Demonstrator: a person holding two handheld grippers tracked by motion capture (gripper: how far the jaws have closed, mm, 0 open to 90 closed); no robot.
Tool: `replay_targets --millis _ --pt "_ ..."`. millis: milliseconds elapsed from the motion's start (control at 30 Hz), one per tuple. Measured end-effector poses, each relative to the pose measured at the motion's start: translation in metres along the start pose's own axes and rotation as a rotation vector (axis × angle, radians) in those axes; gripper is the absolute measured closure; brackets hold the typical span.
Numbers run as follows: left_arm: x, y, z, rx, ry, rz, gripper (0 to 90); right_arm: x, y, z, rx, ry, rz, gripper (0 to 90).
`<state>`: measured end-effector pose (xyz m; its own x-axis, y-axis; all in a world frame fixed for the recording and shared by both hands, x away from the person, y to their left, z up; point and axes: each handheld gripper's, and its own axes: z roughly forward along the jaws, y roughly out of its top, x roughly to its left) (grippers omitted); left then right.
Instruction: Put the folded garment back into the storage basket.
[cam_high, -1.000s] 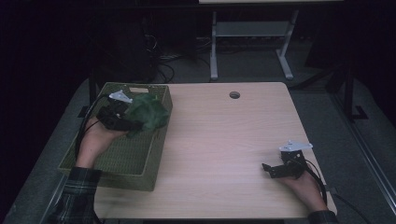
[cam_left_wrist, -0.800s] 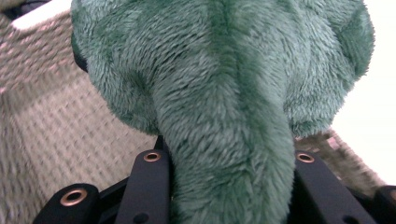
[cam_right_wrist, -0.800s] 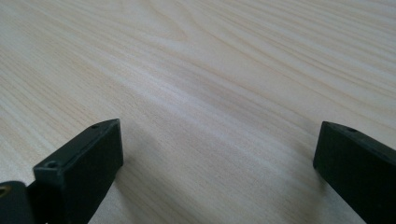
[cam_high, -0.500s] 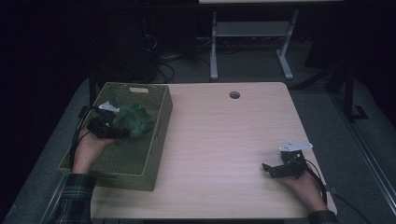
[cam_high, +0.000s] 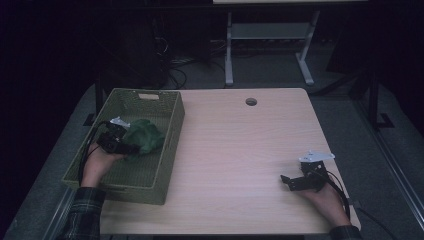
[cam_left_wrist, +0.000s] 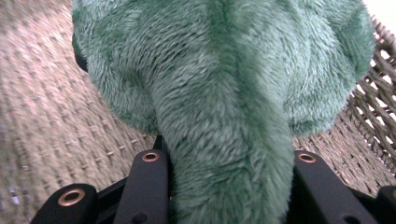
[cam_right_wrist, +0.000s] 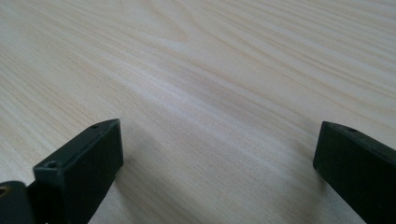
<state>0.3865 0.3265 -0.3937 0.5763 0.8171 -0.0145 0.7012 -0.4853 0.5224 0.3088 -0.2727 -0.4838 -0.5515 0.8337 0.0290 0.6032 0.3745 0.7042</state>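
From the high view, my left gripper (cam_high: 131, 147) sits inside the woven olive-green rectangular basket (cam_high: 165, 150) at the table's left edge, pinching the fuzzy green plush cloth (cam_high: 144, 138) against the basket's middle. My right gripper (cam_high: 290, 181) rests near the front right corner of the pale wooden table (cam_high: 235, 150), well apart from the basket. In the left gripper view, both black jaws press the plush (cam_left_wrist: 219, 93) from either side above the wicker floor (cam_left_wrist: 51, 107). In the right gripper view, my jaws stand spread wide over bare tabletop (cam_right_wrist: 210, 74).

Green fuzzy plush toy (cam_high: 143, 138), olive woven basket (cam_high: 150, 175), light wood-grain table (cam_high: 240, 150), black tools, plaid sleeve (cam_high: 82, 215).
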Motion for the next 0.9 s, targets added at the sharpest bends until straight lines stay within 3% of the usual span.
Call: replay_targets --millis 433,733,900 --pt "0.001 -0.001 0.018 0.079 -0.010 0.003 59.2 0.000 0.000 0.000 -0.001 0.001 0.001 1.0" --pt "0.004 -0.002 0.021 0.081 0.005 -0.021 40.7 0.000 0.000 0.000 -0.001 0.000 0.000 1.0" --pt "0.001 -0.003 0.022 0.078 0.025 0.001 25.9 0.000 0.000 0.000 -0.001 0.000 0.000 1.0"
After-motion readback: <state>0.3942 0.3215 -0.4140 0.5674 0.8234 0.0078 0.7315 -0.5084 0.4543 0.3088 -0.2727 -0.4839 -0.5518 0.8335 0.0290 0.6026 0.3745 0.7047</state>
